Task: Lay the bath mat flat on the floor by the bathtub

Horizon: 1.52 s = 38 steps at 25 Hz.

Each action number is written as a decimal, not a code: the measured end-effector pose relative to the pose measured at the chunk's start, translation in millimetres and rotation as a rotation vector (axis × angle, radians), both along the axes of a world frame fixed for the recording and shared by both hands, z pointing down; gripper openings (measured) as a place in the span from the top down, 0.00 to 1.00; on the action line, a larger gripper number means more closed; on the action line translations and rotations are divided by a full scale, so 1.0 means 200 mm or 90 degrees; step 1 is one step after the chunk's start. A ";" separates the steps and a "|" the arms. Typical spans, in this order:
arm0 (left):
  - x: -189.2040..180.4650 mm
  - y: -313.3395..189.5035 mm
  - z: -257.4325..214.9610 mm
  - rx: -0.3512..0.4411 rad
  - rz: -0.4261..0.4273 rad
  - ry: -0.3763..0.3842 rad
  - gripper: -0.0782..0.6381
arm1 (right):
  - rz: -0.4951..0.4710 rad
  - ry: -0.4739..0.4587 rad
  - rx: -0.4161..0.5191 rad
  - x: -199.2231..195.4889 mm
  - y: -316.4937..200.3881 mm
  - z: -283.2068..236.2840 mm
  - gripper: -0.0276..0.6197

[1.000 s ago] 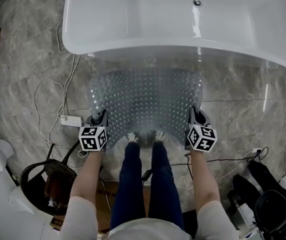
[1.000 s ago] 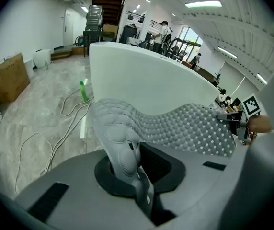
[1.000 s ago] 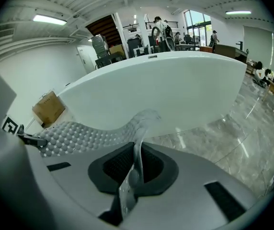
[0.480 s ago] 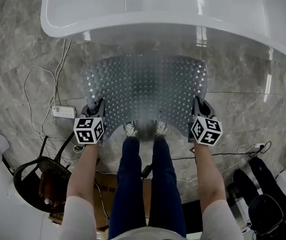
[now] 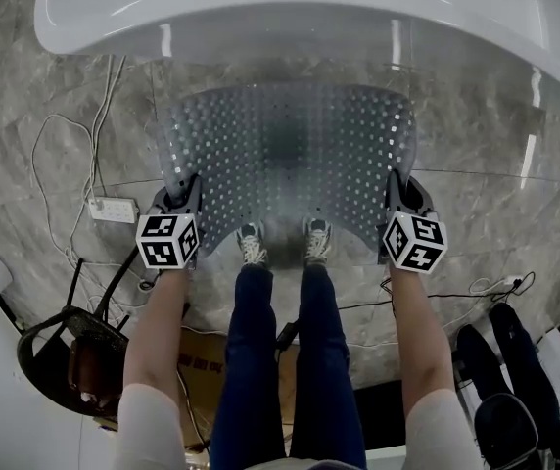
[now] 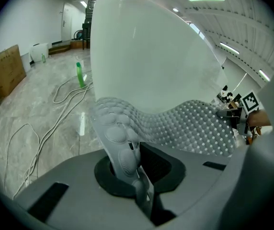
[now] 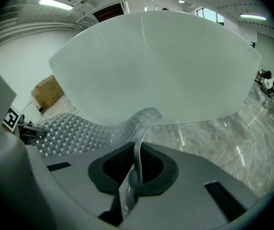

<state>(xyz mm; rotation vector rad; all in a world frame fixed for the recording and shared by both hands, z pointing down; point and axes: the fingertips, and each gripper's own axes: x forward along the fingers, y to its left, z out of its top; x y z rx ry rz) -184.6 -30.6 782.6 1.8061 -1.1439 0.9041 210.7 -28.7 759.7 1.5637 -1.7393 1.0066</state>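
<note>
A: Where is the mat [image 5: 290, 155]?
B: Stretched beside the tub [image 5: 260, 18], over the floor [image 5: 495, 135]. The left gripper [image 5: 184, 192] and right gripper [image 5: 398, 188] each have fingers clamped on 1 near corner.
A: Risk?
B: Lowered unevenly, the curved far edge could fold under or ride up the tub wall, leaving a crease.

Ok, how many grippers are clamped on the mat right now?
2. The left gripper pinches the bath mat at its near left edge, the right gripper at its near right edge. No other gripper is in view.
</note>
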 end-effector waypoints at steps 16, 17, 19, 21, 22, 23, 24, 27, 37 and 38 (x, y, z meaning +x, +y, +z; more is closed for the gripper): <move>0.03 -0.03 0.44 -0.018 -0.022 0.007 0.83 | -0.006 0.002 -0.026 0.00 -0.08 0.46 0.90; 0.02 -0.01 0.46 -0.022 -0.026 0.007 0.83 | -0.005 0.004 -0.030 0.00 -0.07 0.48 0.90; 0.02 0.03 0.50 -0.028 -0.031 0.005 0.83 | -0.005 0.009 -0.035 0.00 -0.05 0.51 0.90; 0.01 0.05 0.54 -0.030 -0.031 0.001 0.83 | -0.007 0.015 -0.036 0.01 -0.04 0.54 0.90; 0.01 0.06 0.55 -0.030 -0.031 0.000 0.83 | -0.008 0.018 -0.037 0.02 -0.03 0.56 0.90; 0.01 0.06 0.57 -0.030 -0.031 -0.001 0.83 | -0.009 0.020 -0.037 0.02 -0.03 0.57 0.90; 0.01 0.06 0.58 -0.030 -0.031 -0.002 0.83 | -0.008 0.022 -0.037 0.03 -0.02 0.59 0.90; 0.01 0.05 0.62 -0.027 -0.032 -0.006 0.83 | -0.002 0.026 -0.036 0.04 -0.02 0.62 0.90; 0.05 0.03 0.71 -0.040 -0.018 -0.014 0.83 | 0.001 0.037 -0.045 0.06 -0.01 0.72 0.90; 0.04 0.03 0.72 -0.041 -0.020 -0.017 0.83 | 0.001 0.041 -0.045 0.07 -0.01 0.73 0.90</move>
